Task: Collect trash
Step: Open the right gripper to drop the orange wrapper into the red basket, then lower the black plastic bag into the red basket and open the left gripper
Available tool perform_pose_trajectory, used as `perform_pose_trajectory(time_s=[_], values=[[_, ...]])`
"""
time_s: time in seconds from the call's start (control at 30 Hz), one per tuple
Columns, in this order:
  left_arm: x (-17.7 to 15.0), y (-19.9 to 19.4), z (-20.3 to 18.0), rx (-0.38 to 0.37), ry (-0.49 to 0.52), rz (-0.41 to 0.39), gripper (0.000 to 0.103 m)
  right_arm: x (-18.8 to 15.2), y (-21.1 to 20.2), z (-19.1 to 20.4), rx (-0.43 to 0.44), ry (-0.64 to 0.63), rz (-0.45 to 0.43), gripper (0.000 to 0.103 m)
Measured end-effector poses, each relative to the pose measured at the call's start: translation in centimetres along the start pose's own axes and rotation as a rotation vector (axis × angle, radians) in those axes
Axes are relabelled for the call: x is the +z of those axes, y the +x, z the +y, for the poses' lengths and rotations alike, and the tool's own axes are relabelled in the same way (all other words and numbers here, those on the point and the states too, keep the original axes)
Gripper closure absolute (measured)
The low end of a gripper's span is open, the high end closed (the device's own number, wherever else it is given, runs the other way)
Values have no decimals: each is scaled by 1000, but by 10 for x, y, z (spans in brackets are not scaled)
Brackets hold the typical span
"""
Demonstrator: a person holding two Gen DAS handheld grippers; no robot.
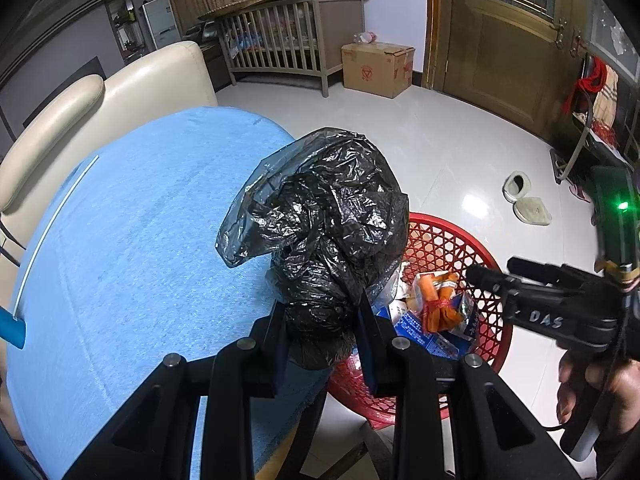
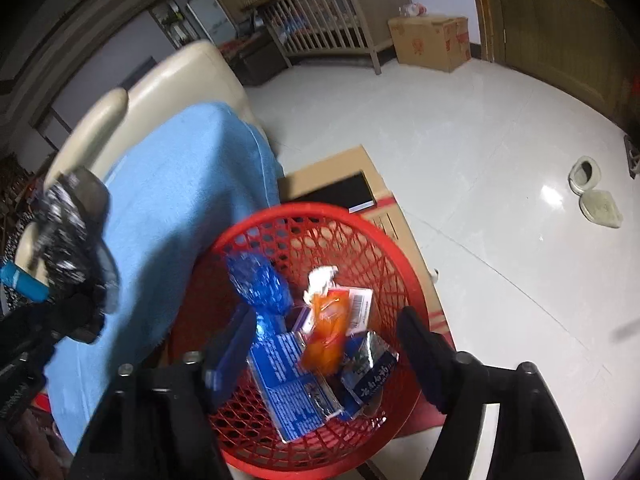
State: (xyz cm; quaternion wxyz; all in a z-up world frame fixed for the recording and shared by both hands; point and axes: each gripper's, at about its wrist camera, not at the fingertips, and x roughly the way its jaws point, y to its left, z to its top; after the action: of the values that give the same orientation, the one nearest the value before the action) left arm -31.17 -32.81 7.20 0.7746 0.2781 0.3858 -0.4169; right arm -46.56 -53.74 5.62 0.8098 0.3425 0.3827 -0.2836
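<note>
Left tongs [image 1: 324, 332] clamped on crumpled black trash bag [image 1: 320, 216], held over blue-covered surface [image 1: 132, 240].
Right tongs [image 2: 328, 344] spread wide, nothing gripped, above red basket [image 2: 360, 224] holding blue and orange wrappers [image 2: 326, 328].

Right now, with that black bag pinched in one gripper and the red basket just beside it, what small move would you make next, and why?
Probably carry the black bag sideways over the red basket and let go. The left gripper is shut on the bag above the blue cloth, while the right gripper stands open over the basket with nothing between its fingers, and wrappers already lie inside.
</note>
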Motion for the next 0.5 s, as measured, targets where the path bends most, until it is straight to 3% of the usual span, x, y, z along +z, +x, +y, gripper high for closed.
perform_pose_trajectory(time_s=[0.5], values=[[7,11,-1,-61,83,43,72,20,-59,-24,22,90,-200,26]])
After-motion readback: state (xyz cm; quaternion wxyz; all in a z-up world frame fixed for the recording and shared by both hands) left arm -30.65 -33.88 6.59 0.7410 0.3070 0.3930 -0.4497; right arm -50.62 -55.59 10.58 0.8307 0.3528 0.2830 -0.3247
